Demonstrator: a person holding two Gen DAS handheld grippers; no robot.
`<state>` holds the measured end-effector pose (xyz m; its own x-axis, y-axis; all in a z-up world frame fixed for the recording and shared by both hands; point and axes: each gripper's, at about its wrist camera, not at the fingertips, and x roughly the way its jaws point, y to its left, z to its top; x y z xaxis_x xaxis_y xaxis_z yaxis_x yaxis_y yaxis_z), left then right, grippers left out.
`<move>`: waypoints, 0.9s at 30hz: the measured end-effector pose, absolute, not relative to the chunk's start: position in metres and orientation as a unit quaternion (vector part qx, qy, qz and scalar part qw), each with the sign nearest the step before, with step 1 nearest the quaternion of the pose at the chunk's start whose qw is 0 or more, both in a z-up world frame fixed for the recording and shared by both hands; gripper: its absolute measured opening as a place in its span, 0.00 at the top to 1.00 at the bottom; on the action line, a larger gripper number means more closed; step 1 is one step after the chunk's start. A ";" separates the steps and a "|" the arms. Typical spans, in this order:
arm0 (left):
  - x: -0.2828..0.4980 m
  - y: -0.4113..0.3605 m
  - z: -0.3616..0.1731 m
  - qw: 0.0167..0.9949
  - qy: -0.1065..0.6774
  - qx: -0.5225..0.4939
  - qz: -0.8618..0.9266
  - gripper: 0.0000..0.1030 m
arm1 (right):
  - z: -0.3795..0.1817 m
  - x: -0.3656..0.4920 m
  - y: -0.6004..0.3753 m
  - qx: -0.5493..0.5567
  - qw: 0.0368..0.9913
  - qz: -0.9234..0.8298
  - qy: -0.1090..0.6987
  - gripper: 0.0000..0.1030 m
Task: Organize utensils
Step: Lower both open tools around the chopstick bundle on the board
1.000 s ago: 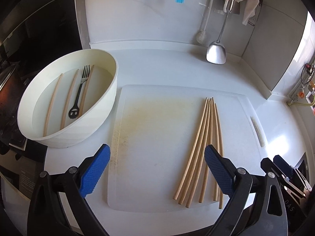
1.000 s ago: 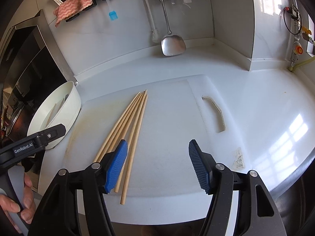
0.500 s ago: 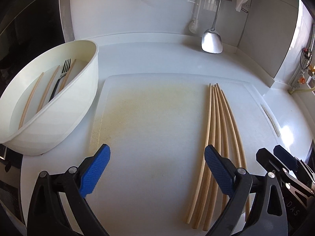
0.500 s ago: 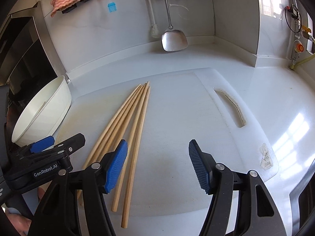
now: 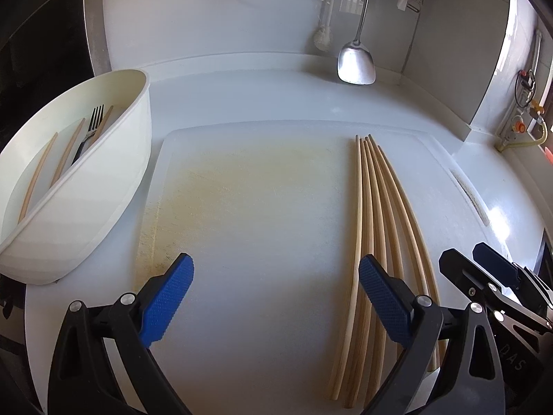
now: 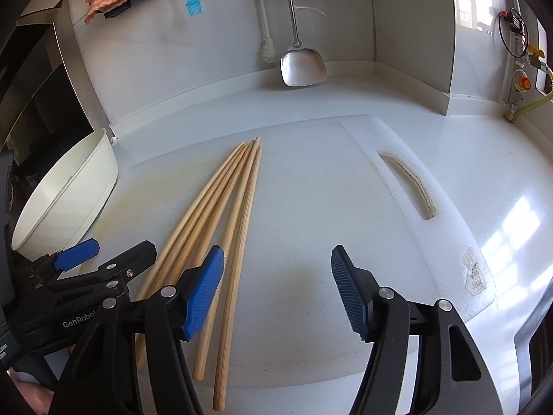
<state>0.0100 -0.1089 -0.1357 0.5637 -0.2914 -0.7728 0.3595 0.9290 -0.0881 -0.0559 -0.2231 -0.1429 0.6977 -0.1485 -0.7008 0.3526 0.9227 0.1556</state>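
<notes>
Several long wooden chopsticks lie side by side on the right part of a white cutting board; they also show in the right wrist view. A white oval bowl at the left holds a black-handled fork and three chopsticks. My left gripper is open and empty, low over the board, its right finger over the chopsticks' near ends. My right gripper is open and empty, just right of the chopsticks, its left finger over them.
A steel spatula and a white brush hang against the back wall. The board's handle slot is at the right. A stove area lies left of the bowl. Wall sockets and a hose are at far right.
Both grippers have moved lower and closer to the board and the chopsticks. The left gripper has shifted toward the chopsticks, next to the right one. Both stay open.
</notes>
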 end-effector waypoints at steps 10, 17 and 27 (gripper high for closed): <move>0.013 -0.117 -0.139 0.882 0.427 0.056 -0.190 0.08 | -0.148 -0.055 -0.224 0.142 0.907 -0.147 0.369 0.40; 0.015 -0.118 -0.140 0.885 0.420 0.062 -0.192 0.07 | -0.151 -0.050 -0.224 0.134 0.905 -0.155 0.373 0.40; 0.019 -0.115 -0.141 0.886 0.416 0.063 -0.193 0.06 | -0.152 -0.042 -0.221 0.124 0.905 -0.151 0.377 0.40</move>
<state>0.0193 -0.1146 -0.1410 0.5798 -0.2897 -0.7615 0.3952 0.9173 -0.0482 -0.0423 -0.2212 -0.1518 0.6700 -0.1792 -0.7204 0.3664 0.9238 0.1110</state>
